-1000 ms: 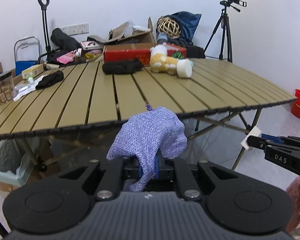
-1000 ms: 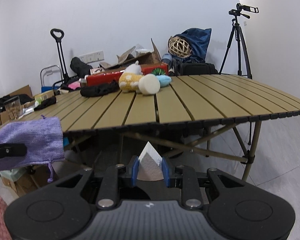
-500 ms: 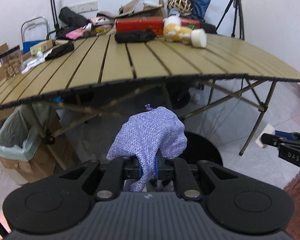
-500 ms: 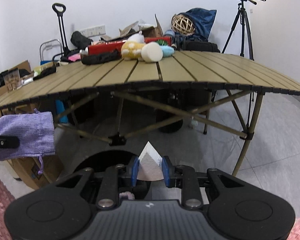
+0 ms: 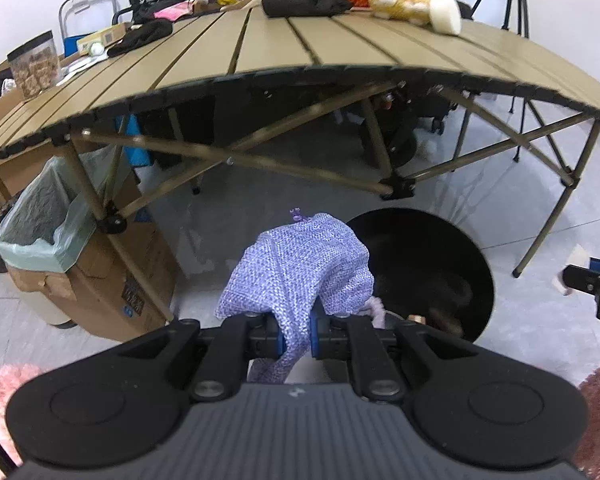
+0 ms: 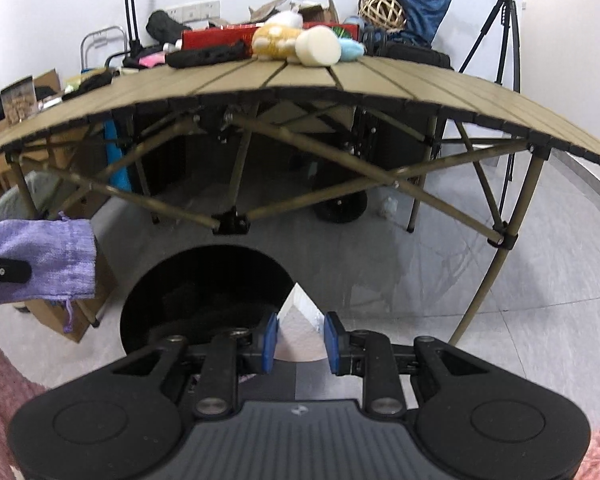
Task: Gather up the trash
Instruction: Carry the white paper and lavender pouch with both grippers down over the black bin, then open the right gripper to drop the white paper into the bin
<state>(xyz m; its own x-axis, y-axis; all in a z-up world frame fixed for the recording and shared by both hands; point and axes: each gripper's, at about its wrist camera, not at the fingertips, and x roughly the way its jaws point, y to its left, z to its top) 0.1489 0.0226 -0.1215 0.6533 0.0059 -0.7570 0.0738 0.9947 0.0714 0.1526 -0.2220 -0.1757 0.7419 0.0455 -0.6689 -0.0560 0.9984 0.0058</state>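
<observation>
My left gripper (image 5: 296, 334) is shut on a purple woven pouch (image 5: 300, 264) and holds it over the near rim of a round black bin (image 5: 432, 264) on the floor. The pouch also shows in the right wrist view (image 6: 40, 256) at the far left. My right gripper (image 6: 298, 340) is shut on a white piece of paper (image 6: 300, 320) and holds it at the right rim of the black bin (image 6: 204, 296). The right gripper's tip with the paper shows in the left wrist view (image 5: 592, 284) at the far right.
A slatted folding table (image 5: 340, 52) stands beyond the bin, its crossed legs (image 6: 232, 216) close above it. A cardboard box with a green liner bag (image 5: 56, 236) stands at the left. A tripod (image 6: 504, 32) stands at the back right. Pink rug (image 5: 4, 380) lies near me.
Both grippers have dropped from table height and tilted down toward the floor. The black bin has come into view under them. Both still hold their items.
</observation>
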